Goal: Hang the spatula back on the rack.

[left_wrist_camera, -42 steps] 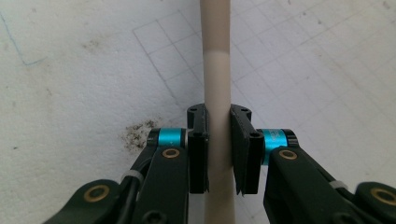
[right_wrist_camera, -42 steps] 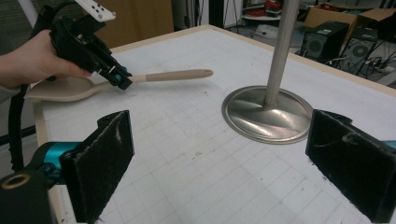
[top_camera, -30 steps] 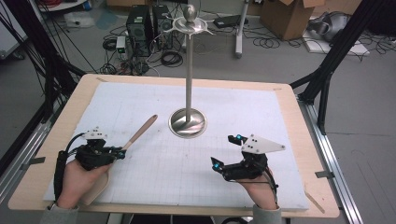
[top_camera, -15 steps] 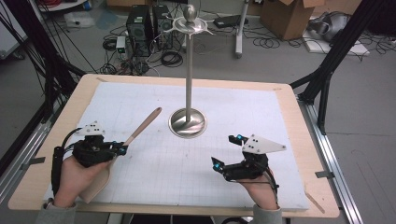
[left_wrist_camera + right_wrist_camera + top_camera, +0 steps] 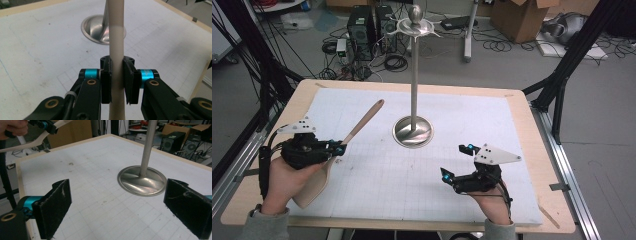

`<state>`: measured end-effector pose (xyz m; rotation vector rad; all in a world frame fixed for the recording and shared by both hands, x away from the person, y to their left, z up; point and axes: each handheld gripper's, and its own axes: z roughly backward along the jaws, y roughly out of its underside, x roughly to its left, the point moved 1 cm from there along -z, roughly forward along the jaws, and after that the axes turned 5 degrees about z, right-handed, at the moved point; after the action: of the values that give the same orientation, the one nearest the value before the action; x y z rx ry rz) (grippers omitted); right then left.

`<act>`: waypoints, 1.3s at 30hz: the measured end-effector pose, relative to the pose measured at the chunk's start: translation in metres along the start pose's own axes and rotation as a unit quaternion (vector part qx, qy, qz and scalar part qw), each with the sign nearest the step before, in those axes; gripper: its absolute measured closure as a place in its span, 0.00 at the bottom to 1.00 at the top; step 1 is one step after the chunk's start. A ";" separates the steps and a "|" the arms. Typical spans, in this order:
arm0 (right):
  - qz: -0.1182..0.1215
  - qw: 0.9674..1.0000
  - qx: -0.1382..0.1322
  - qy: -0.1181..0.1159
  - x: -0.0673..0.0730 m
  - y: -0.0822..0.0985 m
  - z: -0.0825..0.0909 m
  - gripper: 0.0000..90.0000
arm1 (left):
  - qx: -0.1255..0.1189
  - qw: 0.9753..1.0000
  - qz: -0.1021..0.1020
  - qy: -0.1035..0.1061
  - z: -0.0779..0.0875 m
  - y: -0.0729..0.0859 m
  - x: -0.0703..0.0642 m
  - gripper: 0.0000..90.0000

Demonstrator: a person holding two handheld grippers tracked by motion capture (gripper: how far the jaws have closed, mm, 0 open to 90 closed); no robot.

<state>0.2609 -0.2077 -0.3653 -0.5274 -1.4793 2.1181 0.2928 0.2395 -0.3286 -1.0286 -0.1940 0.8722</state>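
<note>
Left gripper (image 5: 337,149) grips the wooden spatula (image 5: 343,145) by its handle near the table's (image 5: 532,150) left side in the high view, blade toward the person; the right gripper (image 5: 457,162) hangs spread wide, well apart. Jaws in the left gripper view (image 5: 117,82) pinch the handle (image 5: 116,62), the metal stand (image 5: 96,27) behind. Right gripper view: pads (image 5: 56,205) wide apart, the stand's base (image 5: 142,180) between them farther off.

On the table (image 5: 522,210) lies a mat (image 5: 472,125). The stand (image 5: 413,131) is on the mat, at the middle, toward the far side. The spatula (image 5: 357,125) is left of it, and the right gripper (image 5: 457,162) is near the front right.
</note>
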 end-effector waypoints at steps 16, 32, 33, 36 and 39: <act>-0.002 1.000 -0.004 0.003 -0.002 0.001 0.003 0.08 | -0.020 0.999 -0.009 0.029 0.014 -0.021 0.005 0.87; -0.006 1.000 -0.003 0.006 -0.004 0.002 0.004 0.08 | -0.030 0.999 -0.032 0.032 0.033 -0.048 0.007 0.87; -0.006 1.000 -0.002 0.005 -0.004 0.002 0.004 0.08 | -0.032 0.998 -0.032 0.032 0.033 -0.050 0.007 0.87; -0.005 1.000 -0.004 0.006 -0.005 0.003 0.004 0.08 | -0.030 0.998 -0.040 0.034 0.036 -0.056 0.006 0.87; -0.007 1.000 -0.005 0.007 -0.005 0.003 0.005 0.08 | -0.031 0.998 -0.049 0.037 0.038 -0.061 0.004 0.87</act>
<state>0.2619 -0.2154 -0.3659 -0.5342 -1.4831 2.0928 0.3089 0.2537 -0.2597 -1.0976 -0.2077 0.7408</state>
